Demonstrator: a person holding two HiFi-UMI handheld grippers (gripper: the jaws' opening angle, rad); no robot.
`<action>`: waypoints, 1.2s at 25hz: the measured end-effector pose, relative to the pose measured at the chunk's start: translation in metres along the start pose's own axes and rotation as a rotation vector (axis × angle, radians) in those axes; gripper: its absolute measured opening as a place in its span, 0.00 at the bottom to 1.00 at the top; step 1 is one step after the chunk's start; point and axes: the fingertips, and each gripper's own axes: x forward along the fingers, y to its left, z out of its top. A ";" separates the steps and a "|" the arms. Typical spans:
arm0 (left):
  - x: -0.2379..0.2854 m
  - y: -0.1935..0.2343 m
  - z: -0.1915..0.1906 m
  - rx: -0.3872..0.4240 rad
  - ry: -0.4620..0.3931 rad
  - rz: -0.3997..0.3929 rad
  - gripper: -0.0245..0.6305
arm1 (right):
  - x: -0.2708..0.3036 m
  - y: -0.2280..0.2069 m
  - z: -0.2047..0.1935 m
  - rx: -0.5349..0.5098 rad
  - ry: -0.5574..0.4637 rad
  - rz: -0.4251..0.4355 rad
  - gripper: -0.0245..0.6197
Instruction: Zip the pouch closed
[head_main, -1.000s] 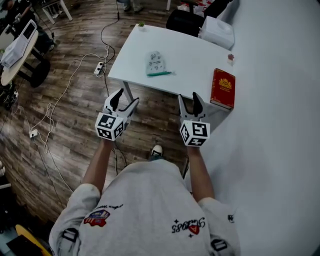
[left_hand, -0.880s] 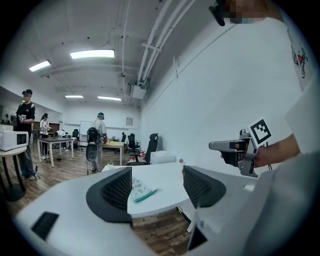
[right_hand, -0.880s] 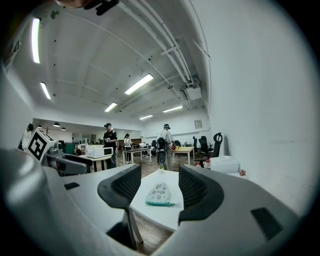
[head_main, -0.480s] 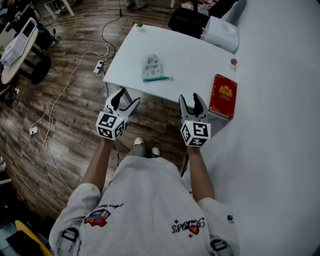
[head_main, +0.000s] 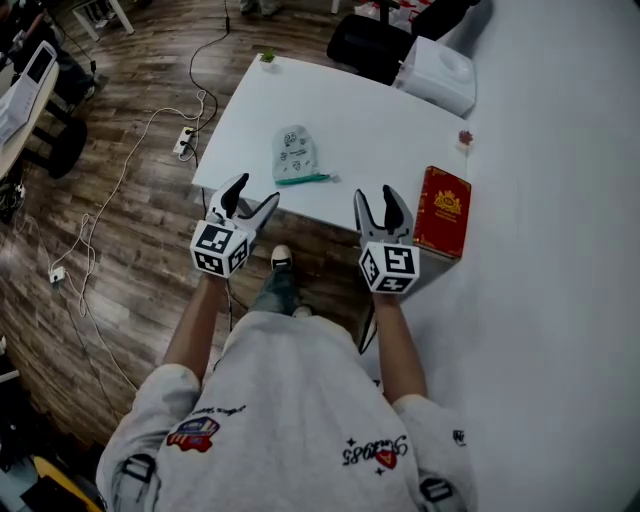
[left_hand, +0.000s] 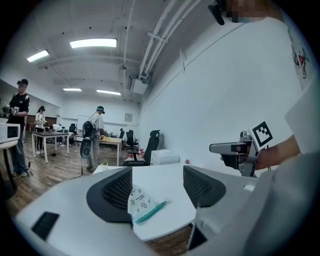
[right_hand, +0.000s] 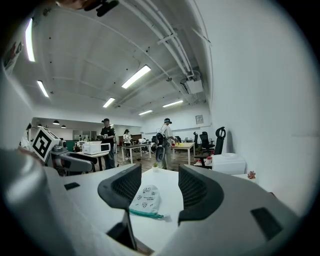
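Pale pouch (head_main: 293, 158) with green zip (head_main: 303, 180) flat on white table (head_main: 370, 110).

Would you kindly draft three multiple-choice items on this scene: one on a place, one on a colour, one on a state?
1. Where does the pouch lie? A) floor B) white table C) in a gripper
2. What colour is the book by the right gripper? A) red B) blue C) black
3. How are the left gripper and right gripper? A) shut on the pouch B) shut, empty C) open, empty
Answers: 1B, it lies on the tabletop; 2A, its cover is red; 3C, both gripper views show jaws apart, pouch far beyond.
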 end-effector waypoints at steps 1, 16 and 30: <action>0.011 0.009 0.002 0.000 -0.001 -0.007 0.51 | 0.012 -0.002 0.002 0.000 -0.001 0.006 0.38; 0.151 0.138 0.028 -0.022 0.020 -0.118 0.51 | 0.174 -0.020 0.034 -0.005 0.000 -0.029 0.37; 0.217 0.111 -0.009 -0.034 0.145 -0.305 0.51 | 0.179 -0.066 -0.011 0.063 0.057 -0.150 0.37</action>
